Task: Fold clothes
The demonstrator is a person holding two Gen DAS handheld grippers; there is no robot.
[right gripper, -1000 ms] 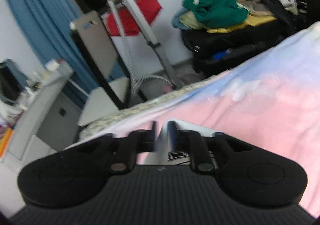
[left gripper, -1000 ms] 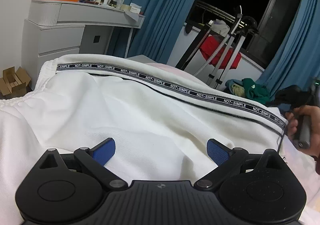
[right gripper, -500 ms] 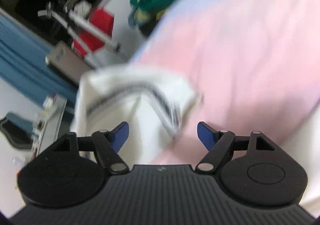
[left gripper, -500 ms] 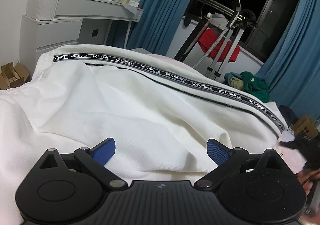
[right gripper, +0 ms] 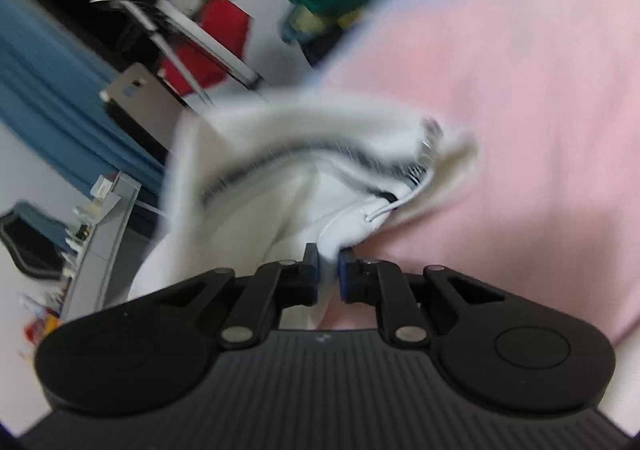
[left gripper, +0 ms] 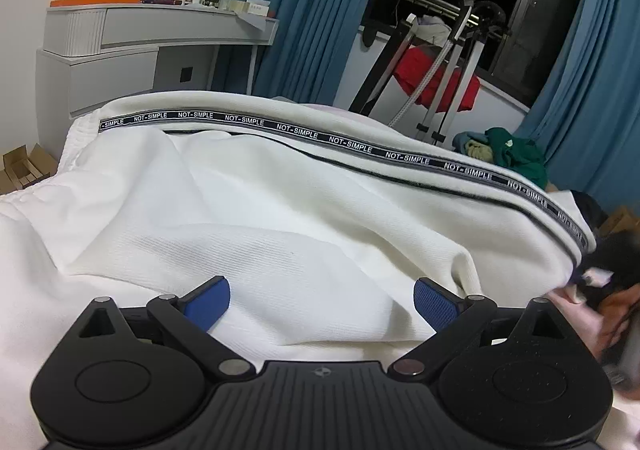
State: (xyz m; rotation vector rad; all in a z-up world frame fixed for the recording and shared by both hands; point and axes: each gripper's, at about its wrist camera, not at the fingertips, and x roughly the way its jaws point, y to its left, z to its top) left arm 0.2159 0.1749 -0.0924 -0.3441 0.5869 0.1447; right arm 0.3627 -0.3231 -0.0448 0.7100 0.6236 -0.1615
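- Seen from the left wrist camera, the left gripper (left gripper: 322, 302) is spread wide, its two blue-padded fingers (left gripper: 208, 300) well apart and grasping nothing.
- Beyond those fingers lies a white garment (left gripper: 280, 210), crumpled in soft folds and filling most of the view.
- Along the far side of the garment runs a black tape stripe (left gripper: 352, 146) printed over and over with "NOT-SIMPLE".
- Behind the garment stands a grey dressing table (left gripper: 132, 46) crowded with bottles, with blue curtains (left gripper: 312, 10) beside it and a metal drying rack (left gripper: 440, 74) carrying a red cloth.
- At the garment's right end, the right gripper and the hand holding it show only as a dark blur.
- From the right wrist camera, which is motion-blurred, the right gripper (right gripper: 329, 274) is clamped on an edge of the white garment (right gripper: 280, 186), cloth pinched between its blue pads.
- Beyond the grip, the garment bunches up, with its black stripe visible.
- Under and to the right of the garment spreads a pink sheet (right gripper: 520, 90).
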